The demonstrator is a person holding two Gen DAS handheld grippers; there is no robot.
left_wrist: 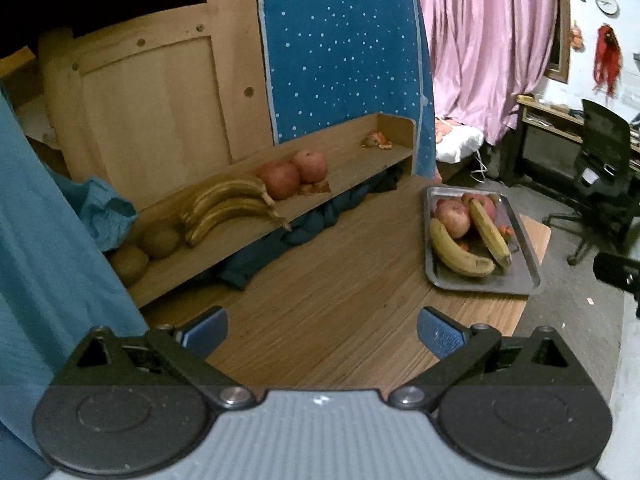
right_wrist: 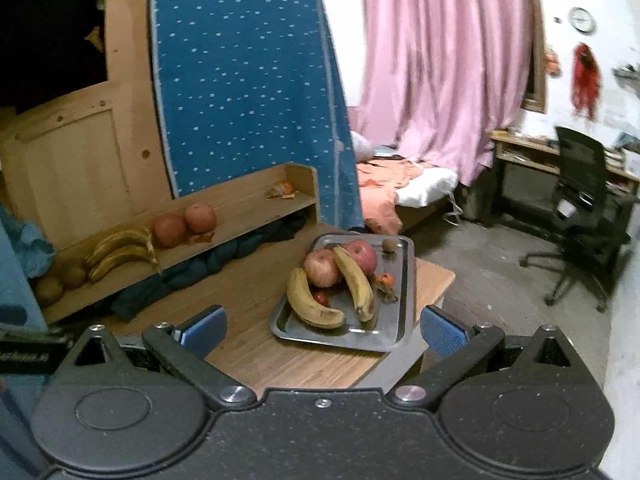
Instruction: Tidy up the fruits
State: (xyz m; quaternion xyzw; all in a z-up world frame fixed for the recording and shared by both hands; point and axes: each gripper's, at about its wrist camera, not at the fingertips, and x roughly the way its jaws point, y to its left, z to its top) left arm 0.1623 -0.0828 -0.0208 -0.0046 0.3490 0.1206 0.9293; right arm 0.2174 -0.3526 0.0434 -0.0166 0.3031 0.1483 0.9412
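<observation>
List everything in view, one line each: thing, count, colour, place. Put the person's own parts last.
tray: one, silver, on the table's right end
tray bananas: two, yellow-brown, on the tray
tray apples: two, red, under one banana
kiwi: one, brown, tray's far corner
shelf: one, wooden, along the table's back
shelf bananas: one bunch, brown-yellow, on the shelf
shelf apples: two, red, right of that bunch
shelf kiwis: two, brown, left of the bunch
table: one, wooden
curtain: one, pink, behind
chair: one, black, far right
clock: one, on the wall
left gripper: jaws open, empty
right gripper: jaws open, empty
</observation>
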